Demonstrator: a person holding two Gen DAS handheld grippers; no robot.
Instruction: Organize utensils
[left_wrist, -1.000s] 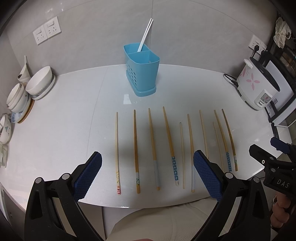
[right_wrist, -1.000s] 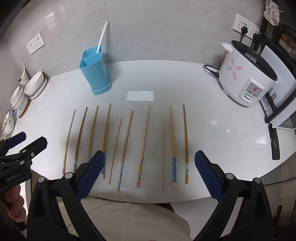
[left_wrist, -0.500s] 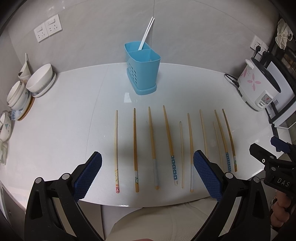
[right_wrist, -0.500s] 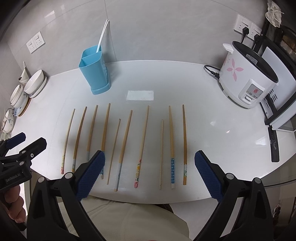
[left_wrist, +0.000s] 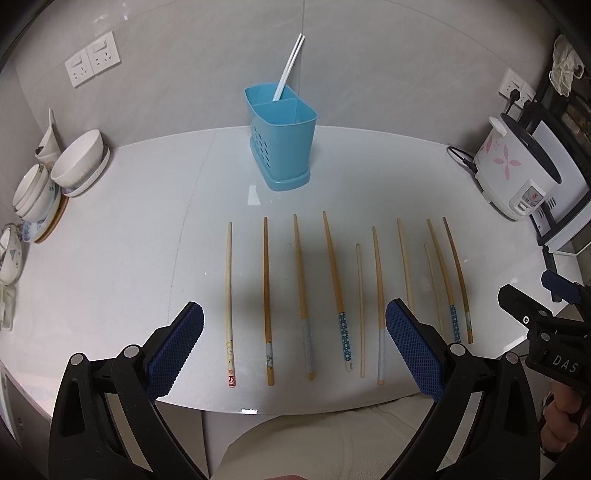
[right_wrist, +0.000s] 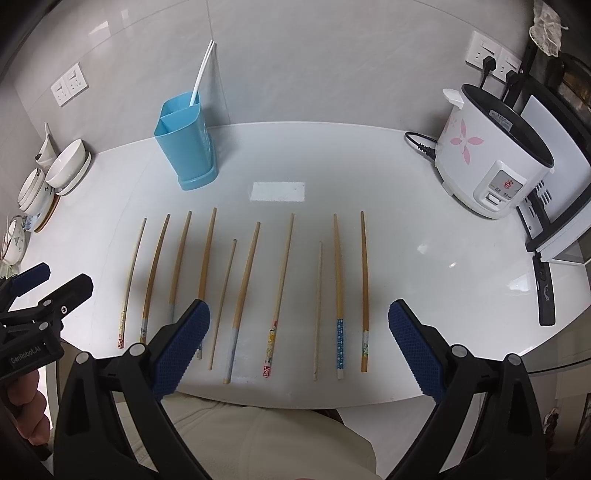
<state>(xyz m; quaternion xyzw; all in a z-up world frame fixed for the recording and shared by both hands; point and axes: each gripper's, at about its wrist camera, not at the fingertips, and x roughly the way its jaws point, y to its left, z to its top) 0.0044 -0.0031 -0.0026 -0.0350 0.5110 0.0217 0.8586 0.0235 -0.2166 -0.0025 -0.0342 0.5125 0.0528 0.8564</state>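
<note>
**Chopsticks laid out, holder nearly empty: sorting has barely begun**

Chopsticks are the whole job, and nearly all of them lie loose on the table. Nearest the viewer, the left gripper (left_wrist: 294, 345) hangs over the table's front edge with its blue textured pads spread wide, holding nothing. The right gripper (right_wrist: 299, 341) hovers beside it in the same way, pads well apart and empty. Neither touches a stick.

Just beyond the pads, ten slender wooden chopsticks (right_wrist: 245, 295) lie side by side in a rough row on the white glossy tabletop (left_wrist: 122, 258), thin tips pointing away and decorated handle ends near the front edge. They are apart from one another. Some handles carry blue dotted bands, some pale grey wraps, some floral prints, and two shorter plain sticks sit among them, so pairing by pattern looks possible.

Farther back stands the light-blue perforated plastic utensil holder (left_wrist: 282, 142), divided into two compartments. A pair of white chopsticks (left_wrist: 289, 66) leans upright in its rear compartment; the front compartment appears empty.

Judging from this, one pair at most is put away and ten sticks remain. The next move probably calls for closing on one stick near its handle.

Around the edges sit stacked white ceramic bowls (left_wrist: 79, 160) on the left and a white rice cooker with pink flowers (right_wrist: 491, 164) on the right.
</note>
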